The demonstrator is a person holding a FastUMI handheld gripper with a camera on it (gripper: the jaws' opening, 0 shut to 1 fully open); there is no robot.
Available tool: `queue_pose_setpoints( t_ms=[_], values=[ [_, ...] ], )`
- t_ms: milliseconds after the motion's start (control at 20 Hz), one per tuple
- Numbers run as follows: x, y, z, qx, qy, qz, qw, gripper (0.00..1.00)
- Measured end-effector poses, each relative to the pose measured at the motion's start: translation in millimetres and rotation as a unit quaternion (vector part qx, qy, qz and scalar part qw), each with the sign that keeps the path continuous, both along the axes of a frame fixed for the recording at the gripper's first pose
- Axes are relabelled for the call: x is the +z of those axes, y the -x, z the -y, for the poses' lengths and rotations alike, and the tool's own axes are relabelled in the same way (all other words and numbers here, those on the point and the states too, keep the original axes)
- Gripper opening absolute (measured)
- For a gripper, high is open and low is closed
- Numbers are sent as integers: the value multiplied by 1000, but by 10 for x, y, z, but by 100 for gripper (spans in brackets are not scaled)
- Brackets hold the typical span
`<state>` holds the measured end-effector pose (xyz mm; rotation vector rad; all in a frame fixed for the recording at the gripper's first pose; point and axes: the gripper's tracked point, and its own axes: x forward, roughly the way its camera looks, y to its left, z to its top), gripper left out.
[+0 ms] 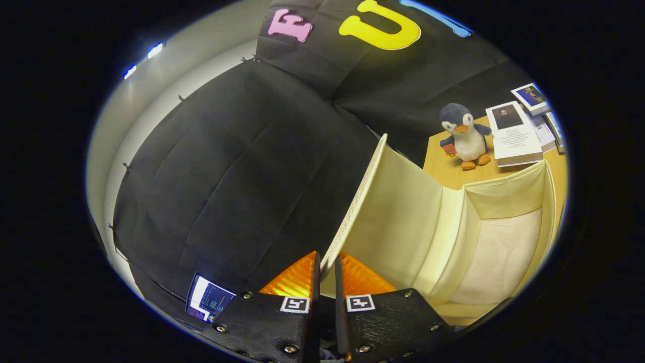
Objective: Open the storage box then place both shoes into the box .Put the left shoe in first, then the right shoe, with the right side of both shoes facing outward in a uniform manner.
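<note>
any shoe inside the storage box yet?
No. The storage box is open and its cream interior is bare, while the gripper has its fingers clamped on the edge of the lid.

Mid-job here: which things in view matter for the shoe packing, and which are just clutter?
Job:
- storage box, open and empty
- its lid, pinched at the edge by the hand-held gripper

Lying about:
- toy penguin
- books
- screen
- table
</note>
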<state>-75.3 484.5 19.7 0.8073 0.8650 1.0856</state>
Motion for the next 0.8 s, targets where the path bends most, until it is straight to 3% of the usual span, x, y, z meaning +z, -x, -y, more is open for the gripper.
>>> queue_pose_setpoints(
  t_ms=[100,200,300,400,800],
  values=[
    [-47,45,-71,3,17,5,1000,13],
    [-98,-38,-42,-9,37,33,999,54],
    [-84,-108,10,-22,41,51,998,59],
    [-159,-184,147,-38,57,60,996,92],
    [-395,-535,961,-99,126,92,983,96]
  ],
)
